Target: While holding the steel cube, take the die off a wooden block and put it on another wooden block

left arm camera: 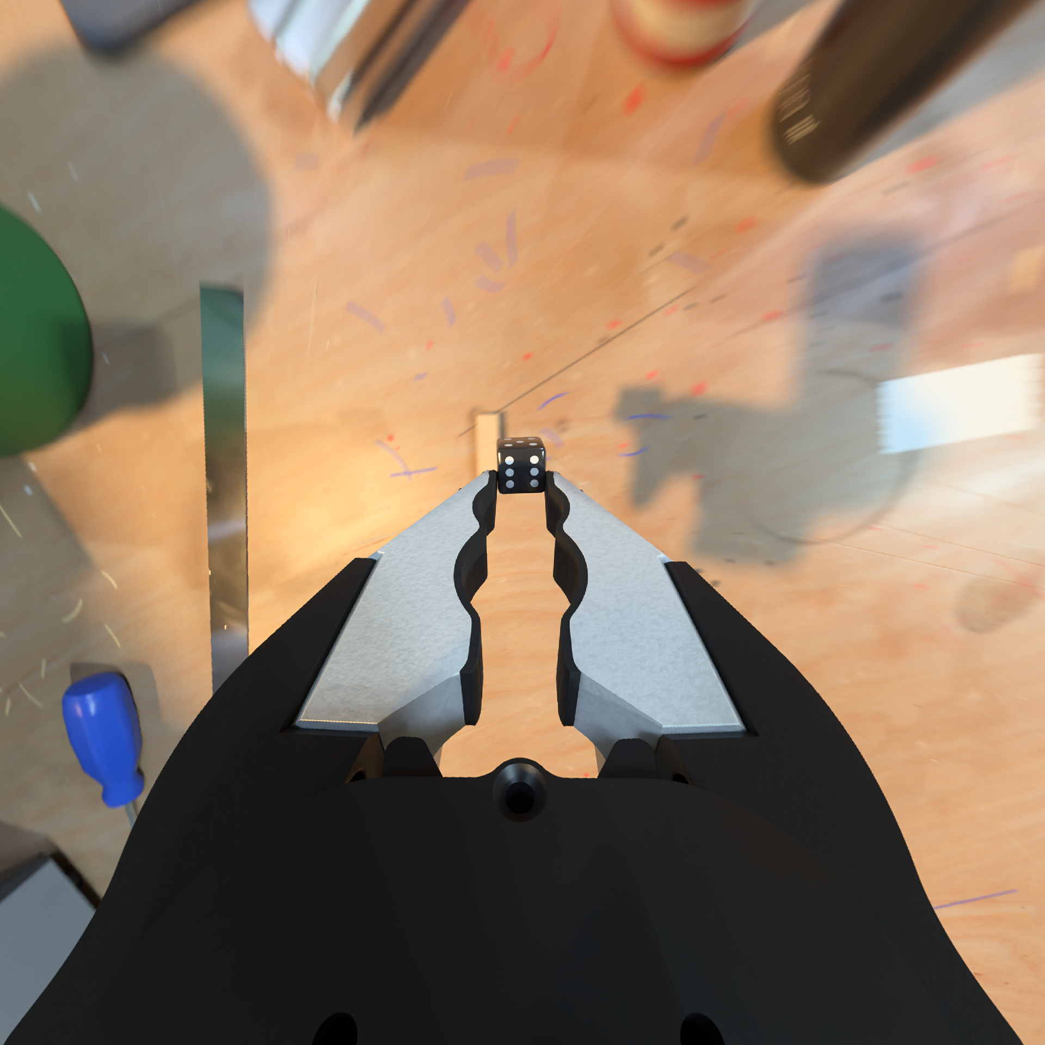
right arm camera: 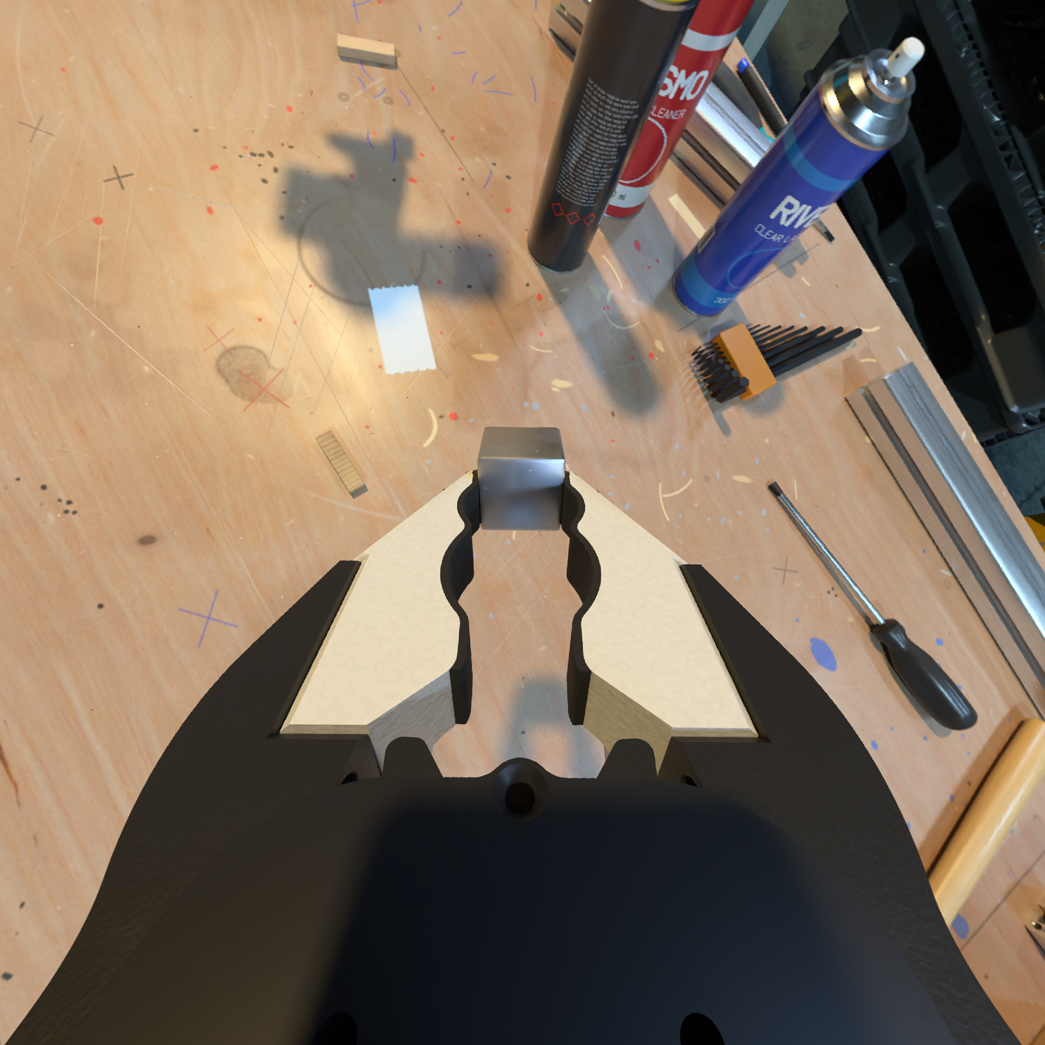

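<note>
In the left wrist view my left gripper [left arm camera: 521, 480] is shut on a black die [left arm camera: 521, 465] with white pips and holds it above the bench. A pale wooden block [left arm camera: 487, 436] lies blurred just behind the die. In the right wrist view my right gripper [right arm camera: 521, 497] is shut on the steel cube [right arm camera: 521, 478], held above the bench. One wooden block [right arm camera: 366, 50] lies far off at the top left. Another wooden block [right arm camera: 341, 462] lies left of the right gripper's tips.
The plywood bench [right arm camera: 141, 283] carries a black can [right arm camera: 599, 141], a red can [right arm camera: 673, 107], a blue spray can [right arm camera: 791, 181], a hex key set [right arm camera: 752, 362], a screwdriver [right arm camera: 871, 610] and a metal rail [right arm camera: 955, 509] at the right. A blue-handled screwdriver [left arm camera: 104, 735] and a green object [left arm camera: 34, 339] lie left.
</note>
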